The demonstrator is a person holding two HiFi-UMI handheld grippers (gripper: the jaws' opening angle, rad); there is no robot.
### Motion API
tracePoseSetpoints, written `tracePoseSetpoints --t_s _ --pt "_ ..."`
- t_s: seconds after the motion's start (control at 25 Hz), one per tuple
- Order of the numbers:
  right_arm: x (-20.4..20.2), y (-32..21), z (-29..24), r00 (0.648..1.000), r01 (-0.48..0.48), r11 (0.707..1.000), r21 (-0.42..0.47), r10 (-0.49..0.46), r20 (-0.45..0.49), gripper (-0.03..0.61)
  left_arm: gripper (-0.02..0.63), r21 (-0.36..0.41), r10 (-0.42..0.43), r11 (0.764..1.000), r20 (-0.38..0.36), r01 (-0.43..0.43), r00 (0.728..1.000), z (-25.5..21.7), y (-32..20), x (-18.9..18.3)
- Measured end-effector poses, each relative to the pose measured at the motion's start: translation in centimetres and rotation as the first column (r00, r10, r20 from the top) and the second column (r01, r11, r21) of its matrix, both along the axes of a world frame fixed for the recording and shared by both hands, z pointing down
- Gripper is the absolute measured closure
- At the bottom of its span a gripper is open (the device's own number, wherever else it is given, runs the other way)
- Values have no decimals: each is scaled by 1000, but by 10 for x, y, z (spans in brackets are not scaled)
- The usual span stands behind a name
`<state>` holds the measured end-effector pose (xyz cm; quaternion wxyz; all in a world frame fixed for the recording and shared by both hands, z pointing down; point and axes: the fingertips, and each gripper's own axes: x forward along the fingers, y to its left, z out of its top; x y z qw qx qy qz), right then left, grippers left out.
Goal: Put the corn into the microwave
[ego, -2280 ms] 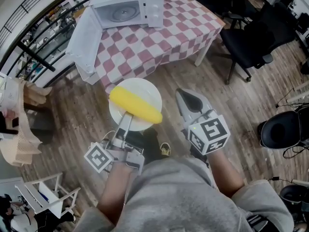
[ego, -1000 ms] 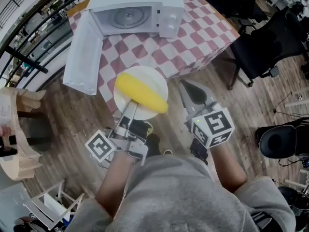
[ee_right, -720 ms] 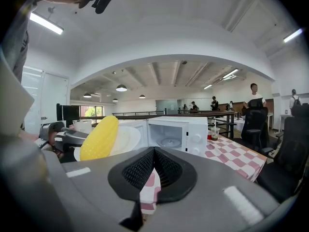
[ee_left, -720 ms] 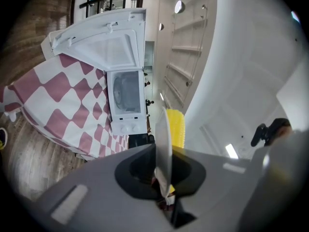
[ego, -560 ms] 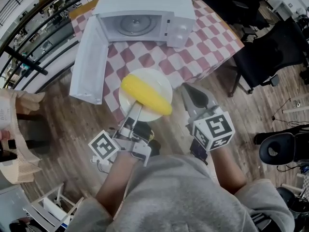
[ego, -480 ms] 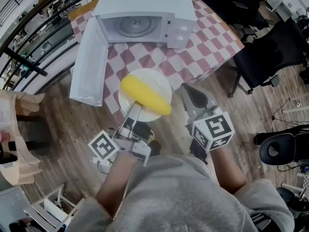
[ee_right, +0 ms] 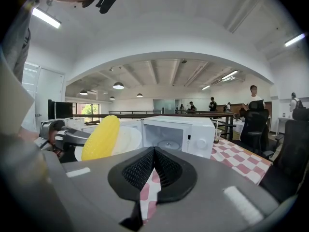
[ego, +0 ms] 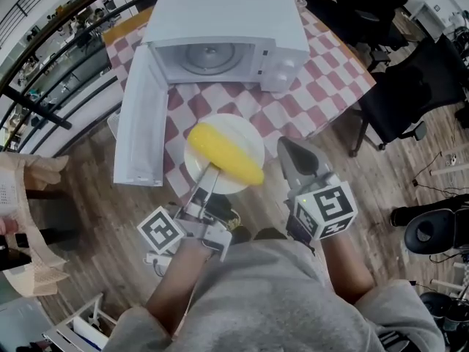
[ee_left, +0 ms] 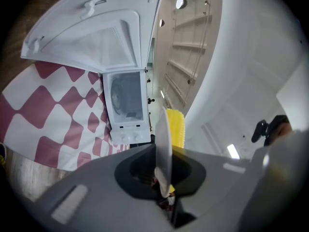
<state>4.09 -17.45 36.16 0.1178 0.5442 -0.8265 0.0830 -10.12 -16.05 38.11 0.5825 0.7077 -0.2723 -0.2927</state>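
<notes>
Just ahead of the left claw (ego: 207, 176), clamped by its near rim between the clenched jaws, is the white plate (ego: 248, 132), and on this plate lies the corn (ego: 224, 153). The corn rests on the part of the plate beyond the jaw tips, so it is in front of this claw and does not touch it. Its long axis runs across the line along which the claw points, on a slant: one end is farther ahead and to the claw's left, the other end is nearer and to its right.

Farther ahead on the same line stands the microwave (ego: 220, 17) on the checked table (ego: 326, 68). Its door (ego: 139, 123) is swung open to the claw's left, and the open inside with the glass turntable (ego: 209, 52) faces the plate. The far rim of the plate is near the opening but not inside it.

Beside the plate on its right is the right claw (ego: 293, 149), with its jaws pressed together and nothing between them. It is near the right end of the corn but carries nothing.

I judge that the coming move is a straight push forward by the left claw, with the plate kept level. The corn lies loose and crosswise, so a tilt could let it roll off. Whether the plate passes the opening with room at the sides, I cannot tell.
</notes>
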Motion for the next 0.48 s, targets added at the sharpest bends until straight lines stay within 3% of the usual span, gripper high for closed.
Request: tracePoseSetpoints --t_s 0.48 --pt "-5 -18 -8 1000 -24 1000 2 24 -8 581 594 -20 12 1000 -12 -12 1000 -2 -21 -5"
